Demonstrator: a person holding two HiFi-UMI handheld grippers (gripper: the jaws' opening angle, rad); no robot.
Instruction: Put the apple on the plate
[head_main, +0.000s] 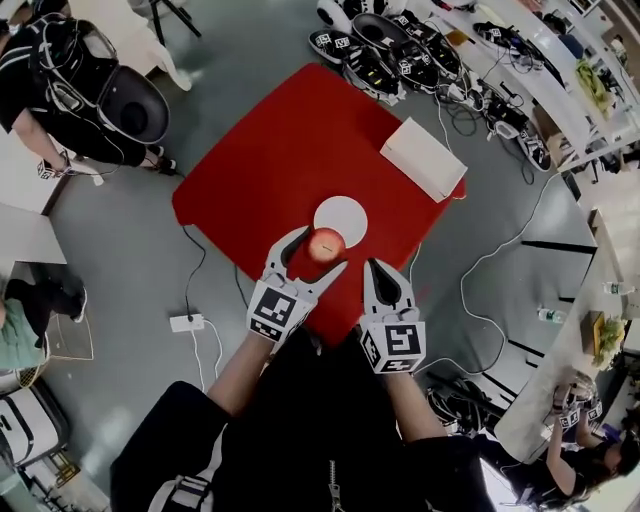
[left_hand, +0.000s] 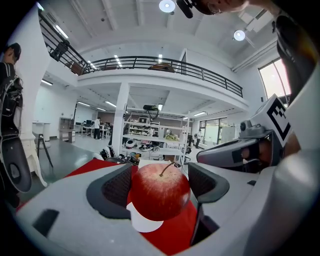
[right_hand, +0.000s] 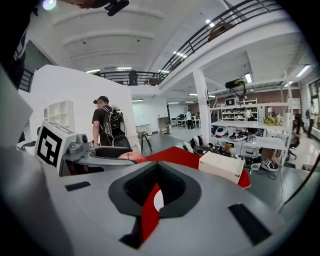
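Grey floor (head_main: 130, 250) of a busy workshop surrounds a red-draped square table (head_main: 270, 160) in the head view. A round white plate (head_main: 345, 212) sits on the table towards the wearer's side, and a white rectangular box (head_main: 425, 155) lies along its right-hand edge. The left gripper (head_main: 322, 248) grasps a red apple (head_main: 326, 244) that overlaps the plate's near rim. The right gripper (head_main: 386, 268) hangs just beside it, over the table's near corner. The left gripper view shows the apple clamped between both dark pads, stem up, with a crescent of the plate showing beneath; whether fruit touches plate cannot be told. The right gripper view shows that tool's jaws clenched to a narrow slit with nothing held. Red cloth and a sliver of plate show through the slit, the box lies beyond on the table, and a person with a backpack (right_hand: 107, 125) stands on the floor behind.
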